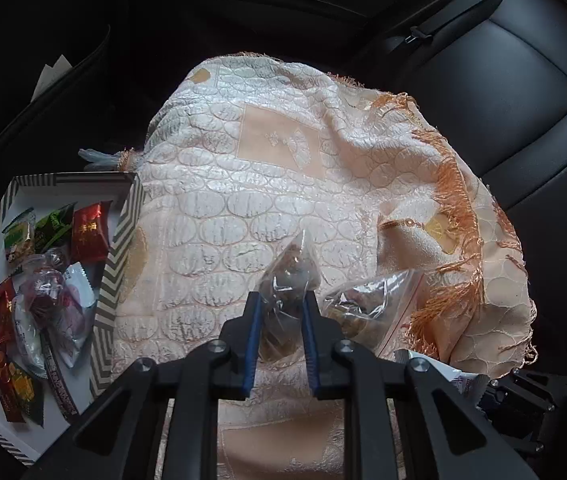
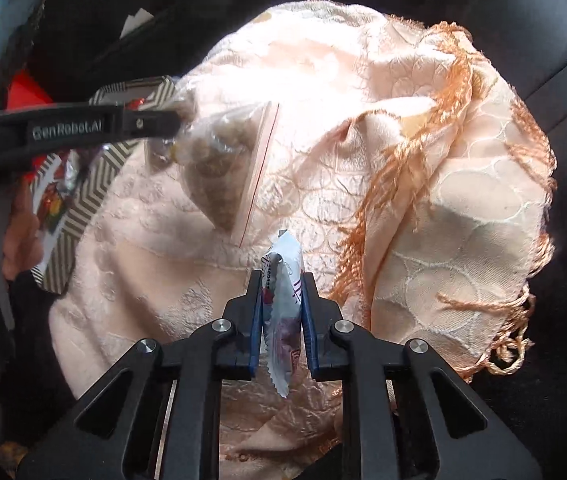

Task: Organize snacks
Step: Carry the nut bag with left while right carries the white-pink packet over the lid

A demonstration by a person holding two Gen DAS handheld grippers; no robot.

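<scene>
The left gripper (image 1: 281, 300) was closed on a small clear bag of dark snacks (image 1: 289, 276), held above the peach fringed cloth (image 1: 243, 184). The right gripper (image 2: 282, 280) was clamped on a white snack packet (image 2: 283, 304). A second zip bag (image 1: 367, 304) lay just beside. The striped box (image 1: 119, 240) with wrapped snacks stood at the left.

Peach fringed cloth (image 1: 243, 184) carries striped box (image 1: 117, 248), zip bag (image 1: 367, 304).

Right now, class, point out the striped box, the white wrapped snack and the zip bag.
striped box (image 1: 121, 240): left wrist view, right wall.
white wrapped snack (image 2: 283, 304): right wrist view, wrapper middle.
zip bag (image 2: 219, 160): right wrist view, bag middle.
</scene>
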